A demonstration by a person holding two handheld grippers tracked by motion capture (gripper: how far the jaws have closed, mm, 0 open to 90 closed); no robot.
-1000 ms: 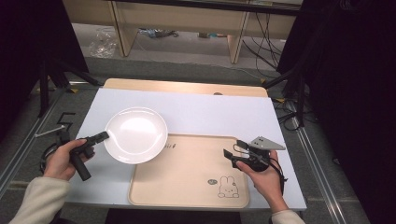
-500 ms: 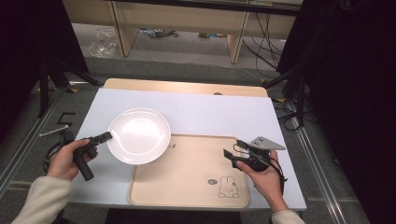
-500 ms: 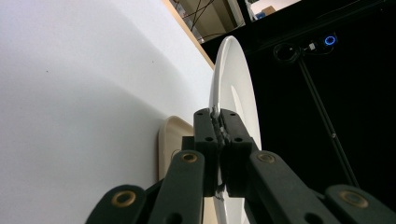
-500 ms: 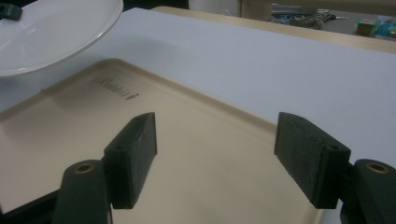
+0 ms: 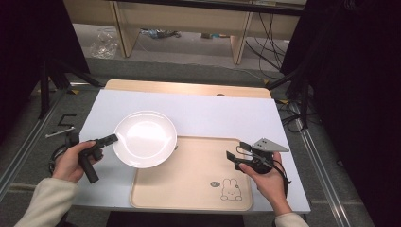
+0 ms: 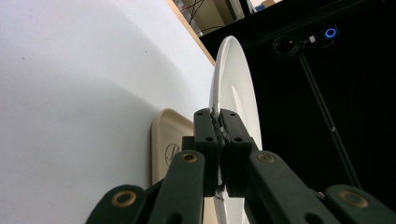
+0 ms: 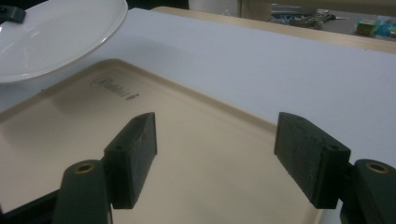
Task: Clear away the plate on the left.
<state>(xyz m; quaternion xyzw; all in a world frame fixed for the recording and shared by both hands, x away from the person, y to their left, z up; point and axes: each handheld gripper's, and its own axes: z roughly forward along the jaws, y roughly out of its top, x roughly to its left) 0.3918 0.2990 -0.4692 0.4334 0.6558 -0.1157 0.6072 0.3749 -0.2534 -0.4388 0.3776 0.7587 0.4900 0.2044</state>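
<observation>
Near the middle left of the high view, the left gripper [image 5: 109, 139] has its fingers [image 6: 208, 128] squeezed tight on the rim of the white plate [image 5: 144, 138]. The grip is on the very edge, so the plate sticks out flat and hangs just above the counter [image 5: 208, 111]. Part of the plate is over the upper left corner of the tan tray [image 5: 191, 172], so it looks like it is meant to go there. At the lower right, the right gripper [image 5: 235, 155] waits above the tray's right side. Its fingers [image 7: 133, 156] stand wide apart and hold nothing, maybe ready to help.
</observation>
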